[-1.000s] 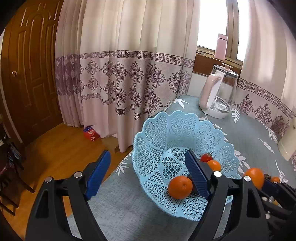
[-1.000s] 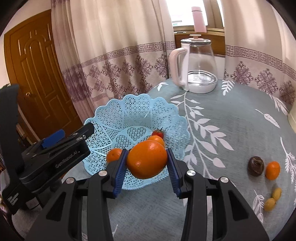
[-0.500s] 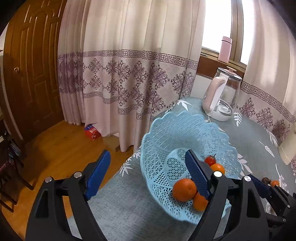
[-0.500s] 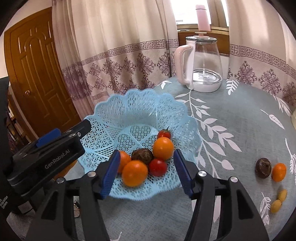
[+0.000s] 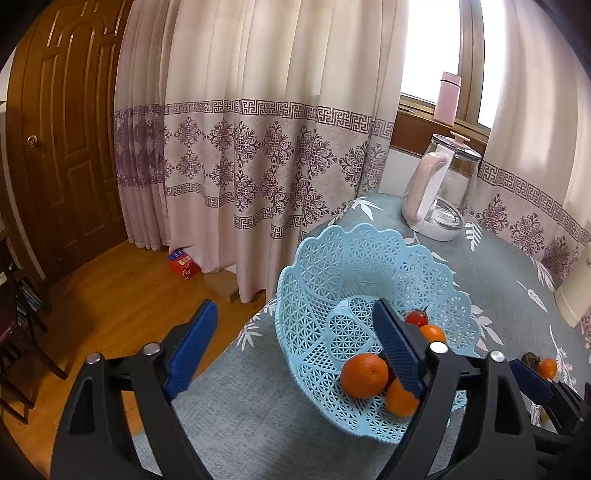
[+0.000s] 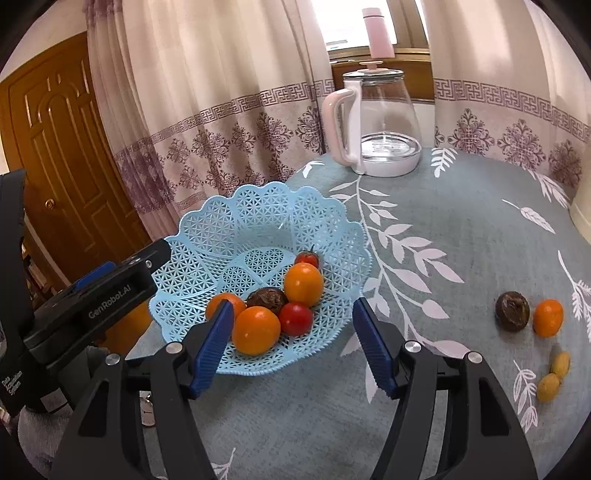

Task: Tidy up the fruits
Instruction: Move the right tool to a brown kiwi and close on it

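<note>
A grey-blue tablecloth (image 6: pixel 461 229) printed with white leaf sprigs is covering the table, with pale curtains (image 5: pixel 258 147) bearing a purple key-and-medallion band hanging behind it and a brown panelled wooden door (image 5: pixel 66 129) standing off to the left. Near the table's left edge, a light blue plastic basket (image 6: pixel 258 210) with a lattice weave and scalloped rim is sitting on the cloth, and six fruits are lying in its bowl: three smooth orange ones (image 6: pixel 256 329), two glossy red tomatoes (image 6: pixel 295 318) and one dark, wrinkled brown fruit (image 6: pixel 266 296), all clustered and touching toward the near side. Well apart on the cloth to the right, four more are waiting: a second wrinkled brown fruit (image 6: pixel 512 311) touching a small orange one (image 6: pixel 548 317), and two little yellow oval fruits (image 6: pixel 554 374) just below them. The right gripper (image 6: pixel 291 343) is hovering just in front of the basket's near rim with its ribbed blue pads spread wide and nothing between them. The left gripper (image 5: pixel 295 347) is likewise gaping and empty, its right pad showing in front of the basket's fruits, its left one over the wooden floor (image 5: pixel 110 295). A glass kettle (image 6: pixel 380 122) with a pink handle is standing at the far end of the table, and a pink flask (image 6: pixel 376 33) is resting on the windowsill behind it
</note>
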`<control>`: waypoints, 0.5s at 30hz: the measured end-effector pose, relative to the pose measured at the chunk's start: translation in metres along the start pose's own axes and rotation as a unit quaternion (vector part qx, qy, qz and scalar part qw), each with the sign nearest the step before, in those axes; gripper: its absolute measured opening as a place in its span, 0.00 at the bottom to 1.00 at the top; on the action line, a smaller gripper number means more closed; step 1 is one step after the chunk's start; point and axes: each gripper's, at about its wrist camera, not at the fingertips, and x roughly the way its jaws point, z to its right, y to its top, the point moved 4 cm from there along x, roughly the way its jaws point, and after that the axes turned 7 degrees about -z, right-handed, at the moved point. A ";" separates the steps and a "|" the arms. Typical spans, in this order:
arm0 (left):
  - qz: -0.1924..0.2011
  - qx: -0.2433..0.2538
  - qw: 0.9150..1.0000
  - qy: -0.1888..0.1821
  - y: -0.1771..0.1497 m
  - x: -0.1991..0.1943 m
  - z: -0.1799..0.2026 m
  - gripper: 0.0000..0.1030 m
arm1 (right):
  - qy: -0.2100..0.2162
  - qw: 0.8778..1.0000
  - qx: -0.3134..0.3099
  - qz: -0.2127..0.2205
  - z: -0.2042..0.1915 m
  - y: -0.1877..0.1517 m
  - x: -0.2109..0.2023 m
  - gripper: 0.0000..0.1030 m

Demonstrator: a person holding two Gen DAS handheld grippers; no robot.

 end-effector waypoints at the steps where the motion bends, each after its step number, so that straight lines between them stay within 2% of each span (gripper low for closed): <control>1: 0.001 0.001 1.000 0.000 0.000 -0.001 0.001 0.88 | -0.001 1.000 0.003 0.001 0.002 -0.001 -0.001 0.66; 4: 0.001 0.000 1.000 -0.002 0.000 -0.002 0.002 0.90 | -0.004 1.000 0.016 0.005 0.011 -0.004 -0.005 0.73; 15: 0.001 0.009 1.000 -0.014 -0.002 -0.005 0.013 0.94 | -0.019 0.997 0.074 0.006 0.050 -0.017 -0.016 0.73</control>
